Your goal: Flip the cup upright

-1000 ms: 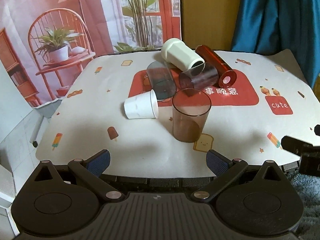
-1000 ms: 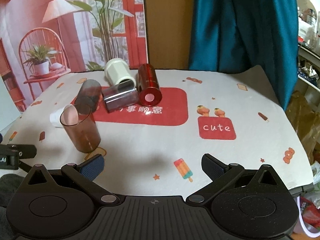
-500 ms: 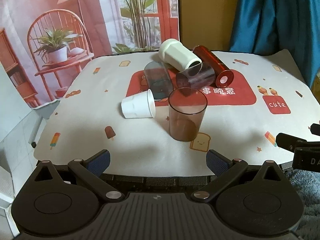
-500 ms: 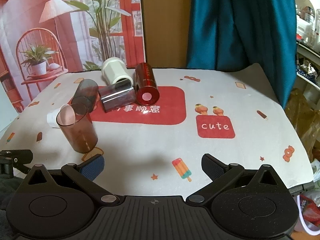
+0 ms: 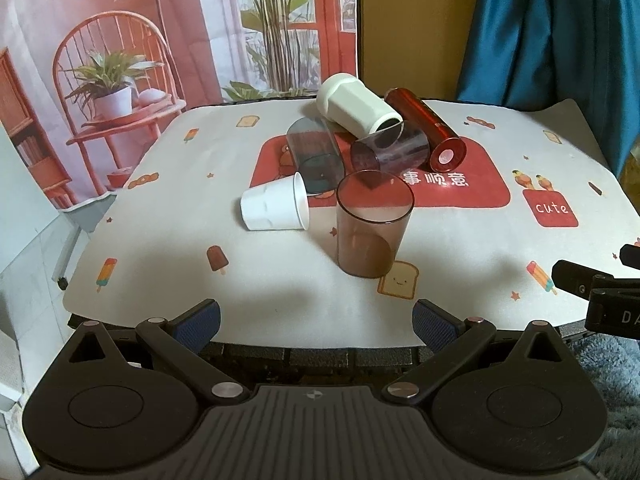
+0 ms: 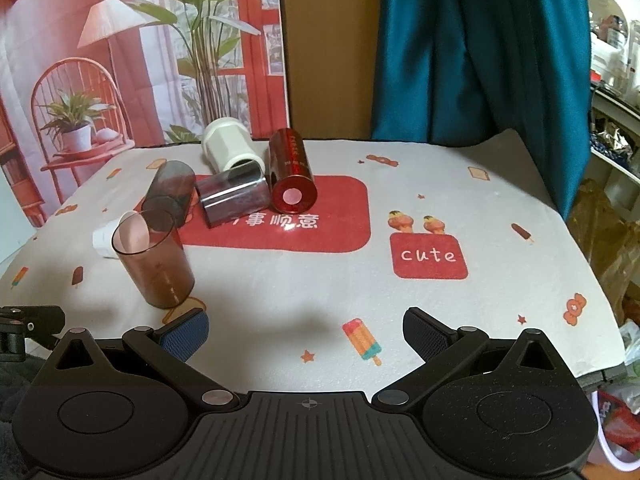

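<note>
Five cups lie tipped toward my tabletop (image 5: 280, 288)'s far middle behind the one upright brown cup (image 5: 370, 226), so with both left tongs (image 5: 316, 320) and right tongs (image 6: 306, 330) spread empty at the near edge, I judge the white cup (image 5: 276, 207) is next, needing a reach.

Lighting soft, moderately dim, w/ a warm cast. My grippers throw diffuse shadows on the table mat (image 5: 280, 292) near its front edge; brown cup (image 5: 370, 228) shades the mat at its base. Small glare on red cylinder (image 6: 290, 184). Fisheye bends the mat's edges & the curtain (image 6: 480, 48). Focus sharp at center, softer at the corners.
</note>
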{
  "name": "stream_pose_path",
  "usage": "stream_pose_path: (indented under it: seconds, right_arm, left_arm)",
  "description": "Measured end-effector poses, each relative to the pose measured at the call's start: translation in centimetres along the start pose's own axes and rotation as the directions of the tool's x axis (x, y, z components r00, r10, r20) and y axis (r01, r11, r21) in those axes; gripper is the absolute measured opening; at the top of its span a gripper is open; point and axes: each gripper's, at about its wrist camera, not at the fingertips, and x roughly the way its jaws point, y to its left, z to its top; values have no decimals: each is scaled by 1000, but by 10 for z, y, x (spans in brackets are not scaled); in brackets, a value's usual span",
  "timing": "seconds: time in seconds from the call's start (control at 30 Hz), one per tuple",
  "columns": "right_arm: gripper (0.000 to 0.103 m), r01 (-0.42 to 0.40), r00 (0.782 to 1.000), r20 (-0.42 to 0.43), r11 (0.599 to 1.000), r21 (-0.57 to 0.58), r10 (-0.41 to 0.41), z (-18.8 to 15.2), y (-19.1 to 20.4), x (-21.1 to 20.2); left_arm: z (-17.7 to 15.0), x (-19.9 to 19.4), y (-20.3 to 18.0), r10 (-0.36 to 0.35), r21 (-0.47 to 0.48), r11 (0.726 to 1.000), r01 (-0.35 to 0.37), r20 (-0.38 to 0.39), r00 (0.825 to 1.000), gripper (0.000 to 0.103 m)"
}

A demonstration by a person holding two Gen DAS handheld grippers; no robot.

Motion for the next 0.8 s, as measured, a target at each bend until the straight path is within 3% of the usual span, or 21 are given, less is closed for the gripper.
stream_pose_path:
  seconds: [0.8]
  right_arm:
    - [103, 3, 1000, 0, 1000, 4, -3, 1, -2, 1]
  left_arm:
    - [-1, 5, 4, 12, -22, 1000, -13, -26, 1000, 103]
